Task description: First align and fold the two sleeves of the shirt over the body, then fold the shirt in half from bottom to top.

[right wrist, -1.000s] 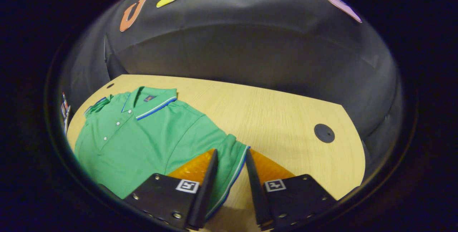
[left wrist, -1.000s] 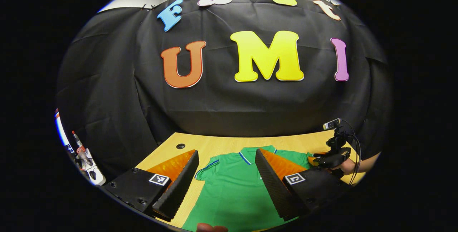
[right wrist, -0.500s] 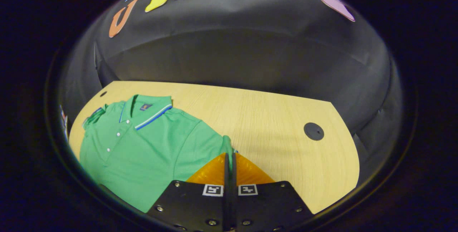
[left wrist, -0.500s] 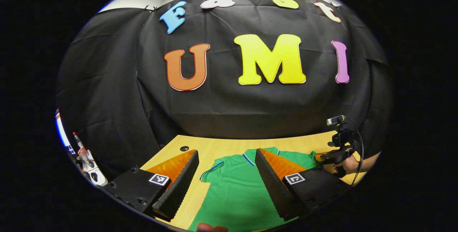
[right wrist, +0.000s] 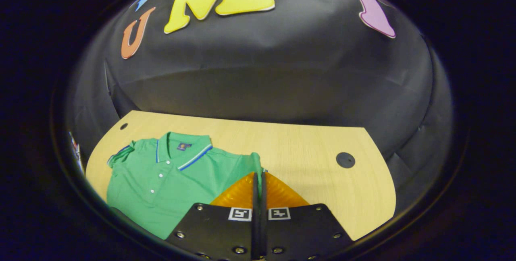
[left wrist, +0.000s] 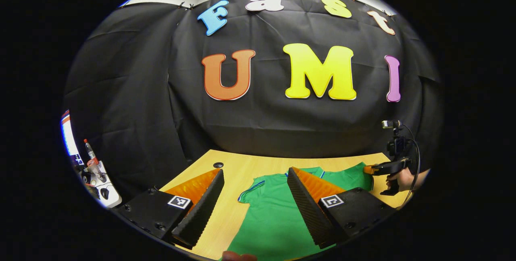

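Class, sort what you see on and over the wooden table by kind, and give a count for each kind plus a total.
Green polo shirt: 1
Grippers, left gripper and right gripper: 2
Round cable holes in the table, a dark capped one and a small one: 2
Total: 5

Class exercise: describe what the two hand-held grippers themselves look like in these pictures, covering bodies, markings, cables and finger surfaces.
Each gripper has a black body with screws and a small black-and-white square marker at each finger's base. The left gripper has ribbed inner finger faces. The right gripper, seen in the left gripper view at, carries a small camera on top with a black cable looping down.
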`<state>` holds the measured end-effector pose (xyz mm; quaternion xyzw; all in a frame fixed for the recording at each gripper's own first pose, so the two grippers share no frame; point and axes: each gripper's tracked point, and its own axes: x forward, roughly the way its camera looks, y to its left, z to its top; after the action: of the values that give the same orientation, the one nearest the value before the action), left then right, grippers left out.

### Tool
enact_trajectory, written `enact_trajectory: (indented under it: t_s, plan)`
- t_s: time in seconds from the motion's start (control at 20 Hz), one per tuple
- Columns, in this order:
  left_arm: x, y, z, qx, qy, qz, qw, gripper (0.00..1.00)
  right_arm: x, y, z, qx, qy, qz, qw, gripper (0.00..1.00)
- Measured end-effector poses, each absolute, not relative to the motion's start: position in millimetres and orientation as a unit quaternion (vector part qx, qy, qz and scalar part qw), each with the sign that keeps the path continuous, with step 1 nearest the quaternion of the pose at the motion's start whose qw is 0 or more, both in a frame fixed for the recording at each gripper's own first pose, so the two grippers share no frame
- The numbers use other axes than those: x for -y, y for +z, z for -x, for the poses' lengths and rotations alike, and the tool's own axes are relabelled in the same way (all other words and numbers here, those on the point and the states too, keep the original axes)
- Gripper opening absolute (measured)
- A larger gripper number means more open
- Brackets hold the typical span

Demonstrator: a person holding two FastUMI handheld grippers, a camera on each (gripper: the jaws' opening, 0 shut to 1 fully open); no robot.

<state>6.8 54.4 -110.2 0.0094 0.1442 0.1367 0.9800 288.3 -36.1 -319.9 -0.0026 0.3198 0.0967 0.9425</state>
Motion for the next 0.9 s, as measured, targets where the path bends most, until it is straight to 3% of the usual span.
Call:
enact_trajectory:
  t_s: [0.35, 0.9]
  plan:
    - [-92, -112, 16, -0.143, 0.158, 0.012, 0.977, 1.0, -10, -291, -285, -0.316, 0.104, 0.017, 0.943, 0.0]
    - [-141, -116, 39, -0.15, 0.184, 0.018, 0.971, 1.0, -119, -297, -276, -0.324, 0.154, 0.039, 0.932, 0.01]
